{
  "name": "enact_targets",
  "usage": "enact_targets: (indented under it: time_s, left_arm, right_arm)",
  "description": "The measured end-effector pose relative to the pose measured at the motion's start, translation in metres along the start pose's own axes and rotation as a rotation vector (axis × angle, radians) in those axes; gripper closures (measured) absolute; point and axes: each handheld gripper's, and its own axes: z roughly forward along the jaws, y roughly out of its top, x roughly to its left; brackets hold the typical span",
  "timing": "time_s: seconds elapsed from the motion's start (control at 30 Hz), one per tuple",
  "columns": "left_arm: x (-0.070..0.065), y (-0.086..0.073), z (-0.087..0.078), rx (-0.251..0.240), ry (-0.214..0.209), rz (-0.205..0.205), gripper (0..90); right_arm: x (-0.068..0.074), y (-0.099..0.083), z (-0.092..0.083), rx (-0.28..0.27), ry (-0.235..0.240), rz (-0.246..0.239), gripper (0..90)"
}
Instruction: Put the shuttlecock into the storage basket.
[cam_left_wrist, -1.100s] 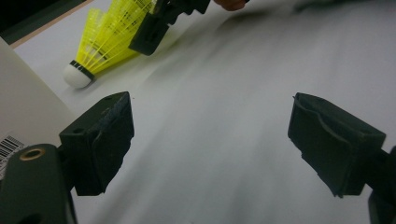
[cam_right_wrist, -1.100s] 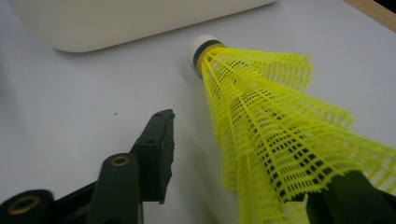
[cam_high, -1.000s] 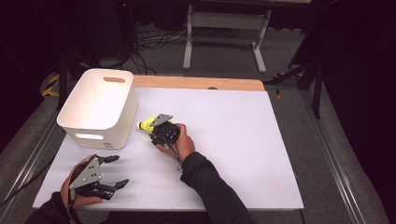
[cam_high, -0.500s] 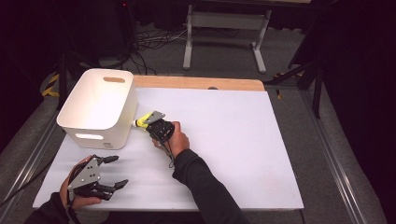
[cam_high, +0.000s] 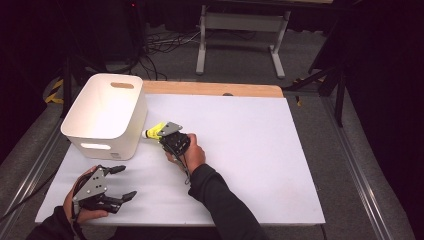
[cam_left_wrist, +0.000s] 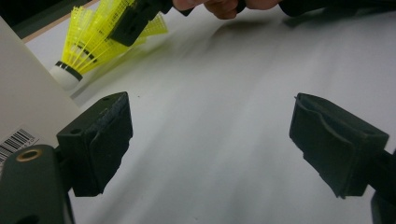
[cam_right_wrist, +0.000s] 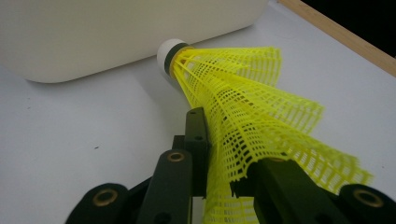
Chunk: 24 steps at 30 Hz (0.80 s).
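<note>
**Shuttlecock pinched beside the bin**

The white table (cam_high: 260, 150) carries a white bin (cam_high: 105, 117) ahead of the right jaws. The right gripper (cam_right_wrist: 224, 154) has just been closing; its jaws now squeeze the flattened yellow skirt of the shuttlecock (cam_right_wrist: 243, 107), whose white cork tip points beyond them toward the bin wall. The left gripper (cam_left_wrist: 210, 140) rests with jaws spread wide, nothing between them.

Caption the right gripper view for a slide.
Right gripper pinches a yellow shuttlecock's mesh skirt beside the white bin.
</note>
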Motion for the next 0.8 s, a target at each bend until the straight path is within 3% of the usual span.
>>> enact_targets:
  time_s: [0.23,0.37,0.4,0.53,0.8]
  left_arm:
    - [0.004,0.002,0.003,0.009,0.014,-0.006,12.9]
    - [0.005,0.005,0.009,0.015,0.016,-0.006,12.5]
    - [0.006,0.008,0.016,0.021,0.009,-0.005,12.7]
    - [0.008,0.015,0.032,0.034,-0.015,-0.015,13.9]
    - [0.004,0.036,0.069,0.067,-0.066,0.034,14.7]
  right_arm:
    - [-0.005,-0.012,-0.032,-0.050,0.032,0.019,80.7]
    - [-0.005,-0.017,-0.046,-0.064,0.036,0.006,80.7]
    - [-0.005,-0.023,-0.058,-0.072,0.052,-0.009,80.6]
    - [-0.006,-0.032,-0.073,-0.083,0.079,-0.004,80.6]
    - [-0.004,-0.050,-0.104,-0.099,0.113,-0.033,80.5]
